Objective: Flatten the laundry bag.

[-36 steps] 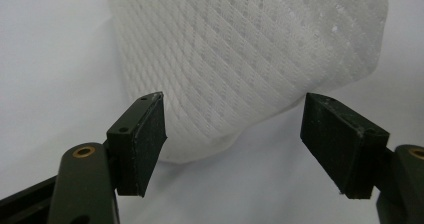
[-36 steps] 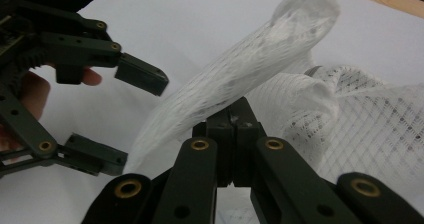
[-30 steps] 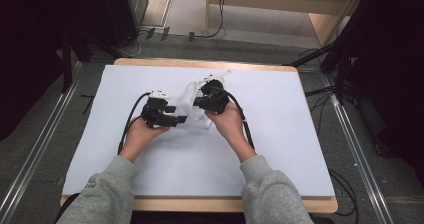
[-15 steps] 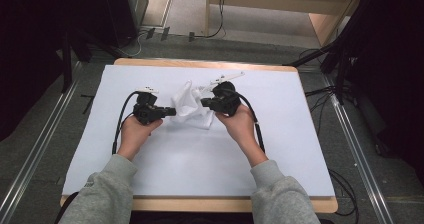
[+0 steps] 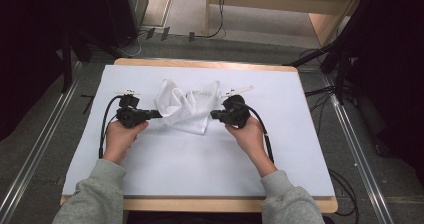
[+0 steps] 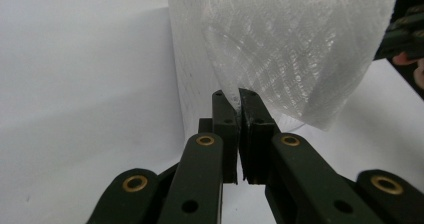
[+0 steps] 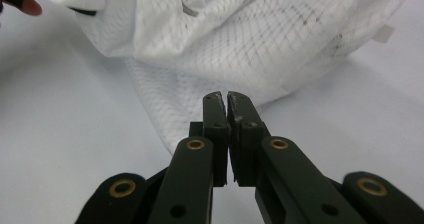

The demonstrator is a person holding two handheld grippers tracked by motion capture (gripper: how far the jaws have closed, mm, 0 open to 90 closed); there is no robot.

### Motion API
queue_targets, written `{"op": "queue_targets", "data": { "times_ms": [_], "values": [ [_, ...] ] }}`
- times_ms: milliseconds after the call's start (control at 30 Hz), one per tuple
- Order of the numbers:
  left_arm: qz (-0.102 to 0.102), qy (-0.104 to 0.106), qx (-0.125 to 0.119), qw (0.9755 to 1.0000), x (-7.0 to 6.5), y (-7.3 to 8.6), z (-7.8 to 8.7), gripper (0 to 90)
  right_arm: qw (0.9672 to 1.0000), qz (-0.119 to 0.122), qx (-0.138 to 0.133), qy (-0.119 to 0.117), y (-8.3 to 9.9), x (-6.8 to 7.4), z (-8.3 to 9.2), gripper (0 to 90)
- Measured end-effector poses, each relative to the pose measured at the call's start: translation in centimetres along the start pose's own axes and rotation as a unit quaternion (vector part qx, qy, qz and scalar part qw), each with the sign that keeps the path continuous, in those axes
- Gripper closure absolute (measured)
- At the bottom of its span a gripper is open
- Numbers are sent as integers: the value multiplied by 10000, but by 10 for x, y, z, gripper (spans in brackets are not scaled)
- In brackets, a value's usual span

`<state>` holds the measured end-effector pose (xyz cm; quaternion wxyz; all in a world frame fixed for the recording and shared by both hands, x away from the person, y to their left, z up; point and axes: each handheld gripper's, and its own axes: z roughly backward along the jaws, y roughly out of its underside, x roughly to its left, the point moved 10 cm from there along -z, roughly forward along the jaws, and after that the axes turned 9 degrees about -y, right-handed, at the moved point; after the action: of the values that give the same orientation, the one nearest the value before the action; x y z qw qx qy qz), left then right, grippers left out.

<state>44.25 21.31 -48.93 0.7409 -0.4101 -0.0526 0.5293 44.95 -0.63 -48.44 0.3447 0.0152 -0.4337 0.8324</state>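
White mesh cloth (image 5: pixel 186 106) lies bunched on the table (image 5: pixel 200 169) between the two tongs. The left tongs (image 6: pixel 234 96) are clenched on its edge, the right tongs (image 7: pixel 224 100) likewise on the opposite edge, probably to pull it flat.

Wooden table (image 5: pixel 210 64) under white sheet (image 5: pixel 200 164); grey floor (image 5: pixel 45 149), floor rails (image 5: pixel 35 156), dark surroundings.
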Motion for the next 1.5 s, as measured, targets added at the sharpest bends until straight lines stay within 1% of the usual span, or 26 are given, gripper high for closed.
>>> {"op": "queue_targets", "data": {
  "times_ms": [67, 100, 133, 167, 233, 267, 333, 400, 433, 500, 533, 567, 600, 633, 700, 733, 800, 900, 1000, 1100, 1133, 1200, 1300, 1333, 1367, 1500],
  "values": [
    [90, -87, -19, 9999, 8, 3, 5, 877, 10000, -5, 20, -34, 7, -1, -3, 869],
    [72, -158, -6, 9998, 12, 4, 6, 876, 10000, -22, 30, -37, 9, -2, -4, 867],
    [72, -158, -6, 9998, 12, 4, 6, 872, 10000, -36, 51, -55, 10, -2, -5, 861],
    [70, -285, -10, 9996, 17, 6, 9, 868, 10000, -39, 63, -31, 11, -3, -6, 857],
    [144, -314, -34, 9994, 23, 7, 11, 861, 10000, 12, 24, -36, 9, -5, -9, 850],
    [144, -314, -34, 9994, 23, 7, 11, 855, 10000, 23, 22, -59, 9, -5, -10, 847],
    [203, -392, -51, 9990, 30, 10, 14, 834, 10000, 54, 40, -67, 8, -5, -14, 835],
    [196, -430, -34, 9989, 33, 12, 16, 830, 9999, 88, 55, -64, 7, -5, -18, 824],
    [196, -430, -34, 9989, 33, 12, 16, 818, 9999, 62, 57, -57, 6, -5, -20, 815],
    [169, -562, -21, 9983, 37, 15, 21, 767, 9999, 62, 62, -68, 4, -6, -24, 796],
    [169, -562, -21, 9983, 37, 15, 21, 742, 9999, 62, 62, -68, 4, -6, -24, 796],
    [157, -601, -25, 9981, 38, 16, 22, 742, 9999, 102, 61, -55, 2, -6, -25, 781],
    [143, -641, -9, 9978, 39, 18, 24, 718, 9999, 125, 66, -41, 1, -6, -25, 772],
    [144, -652, -7, 9978, 39, 19, 26, 657, 9998, 180, 51, -30, -3, -6, -26, 729],
    [115, -711, -12, 9974, 40, 22, 31, 620, 9998, 167, 19, -50, -7, -5, -26, 692],
    [119, -738, -15, 9972, 40, 23, 33, 620, 9998, 167, 19, -50, -7, -5, -26, 692],
    [140, -767, -14, 9970, 40, 27, 40, 592, 9999, 147, -73, -34, -14, -6, -23, 634],
    [89, -806, 9, 9967, 39, 30, 43, 579, 9998, 154, -127, -51, -18, -8, -22, 622],
    [36, -827, 37, 9966, 37, 33, 45, 558, 9998, 120, -161, 89, -21, -22, -19, 585],
    [10, -847, 58, 9964, 37, 34, 45, 547, 9997, -39, -208, 110, -20, -32, -19, 570],
    [10, -847, 58, 9964, 37, 34, 45, 544, 9997, -39, -208, 110, -20, -32, -19, 570],
    [3, -841, 52, 9964, 36, 35, 45, 539, 9995, -87, -216, 191, -19, -42, -19, 550],
    [1, -828, 59, 9965, 35, 36, 45, 530, 9993, -206, -219, 232, -17, -52, -20, 531],
    [-25, -838, 73, 9965, 35, 36, 45, 527, 9993, -206, -219, 232, -17, -52, -20, 531],
    [-28, -846, 76, 9964, 35, 36, 45, 524, 9990, -278, -122, 317, -16, -59, -21, 502],
    [-36, -860, 69, 9963, 35, 36, 45, 518, 9985, -358, -193, 370, -18, -69, -22, 464]
  ]
}}
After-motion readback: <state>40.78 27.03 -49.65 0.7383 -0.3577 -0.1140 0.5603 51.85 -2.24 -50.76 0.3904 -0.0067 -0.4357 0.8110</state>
